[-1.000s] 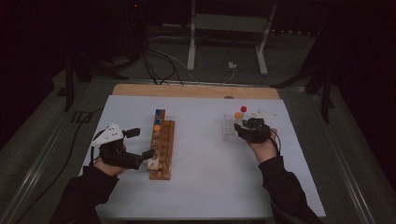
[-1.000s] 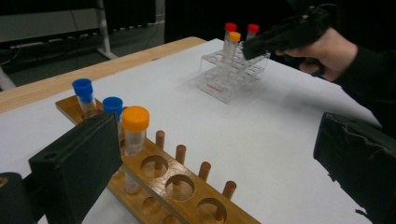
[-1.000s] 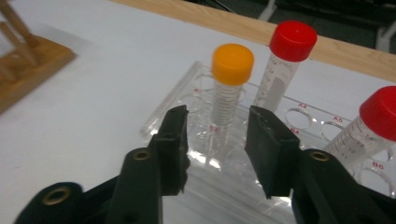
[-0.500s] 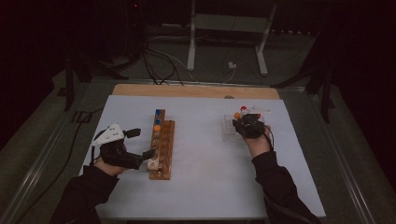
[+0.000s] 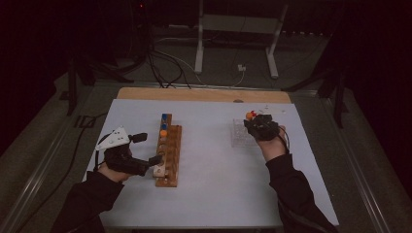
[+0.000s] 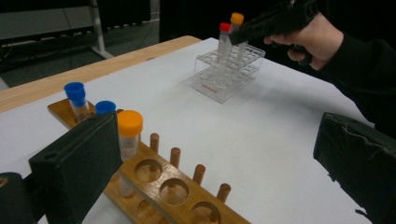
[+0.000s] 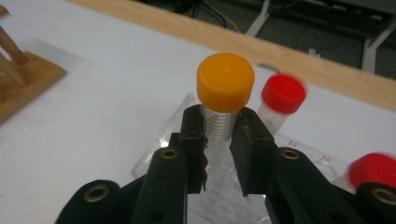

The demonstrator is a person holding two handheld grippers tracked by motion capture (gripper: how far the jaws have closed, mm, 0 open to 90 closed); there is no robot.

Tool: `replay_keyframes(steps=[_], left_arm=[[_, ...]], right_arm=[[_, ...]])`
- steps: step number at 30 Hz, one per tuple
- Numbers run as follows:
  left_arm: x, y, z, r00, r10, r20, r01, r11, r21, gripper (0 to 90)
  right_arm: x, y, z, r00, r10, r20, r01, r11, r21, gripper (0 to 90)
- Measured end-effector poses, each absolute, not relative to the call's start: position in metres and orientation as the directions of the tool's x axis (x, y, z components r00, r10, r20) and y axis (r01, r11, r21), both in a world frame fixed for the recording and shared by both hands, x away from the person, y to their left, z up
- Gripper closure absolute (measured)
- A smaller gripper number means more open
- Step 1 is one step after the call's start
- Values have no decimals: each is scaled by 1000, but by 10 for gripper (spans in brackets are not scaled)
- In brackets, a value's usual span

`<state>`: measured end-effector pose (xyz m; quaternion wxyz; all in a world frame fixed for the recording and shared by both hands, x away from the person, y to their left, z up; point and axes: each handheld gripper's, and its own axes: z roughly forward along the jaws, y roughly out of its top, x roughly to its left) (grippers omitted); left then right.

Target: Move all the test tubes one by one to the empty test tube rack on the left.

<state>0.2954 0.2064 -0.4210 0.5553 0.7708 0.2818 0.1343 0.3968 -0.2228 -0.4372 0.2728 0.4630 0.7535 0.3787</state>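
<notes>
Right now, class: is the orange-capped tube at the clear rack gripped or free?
Gripped. The right gripper's jaws press both sides of the orange-capped tube, upright over the clear rack.

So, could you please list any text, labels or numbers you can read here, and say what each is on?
Red print on the clear plastic rack: too small and blurred to read.
Graduation lines on the orange-capped tube: no legible numbers.
Nothing else bears readable text.

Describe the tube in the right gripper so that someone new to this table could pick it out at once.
Find the clear plastic rack on the right of the white table. The right gripper is shut on a clear tube standing in it. Its cap is orange; the tubes beside it have red caps.
</notes>
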Motion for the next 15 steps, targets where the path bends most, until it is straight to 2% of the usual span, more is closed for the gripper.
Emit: replay_keyframes(steps=[15], left_arm=[[297, 195, -411, 826, 555, -101, 277, -243, 930, 18]], right_arm=[[364, -221, -390, -485, 870, -86, 388, 302, 871, 749]])
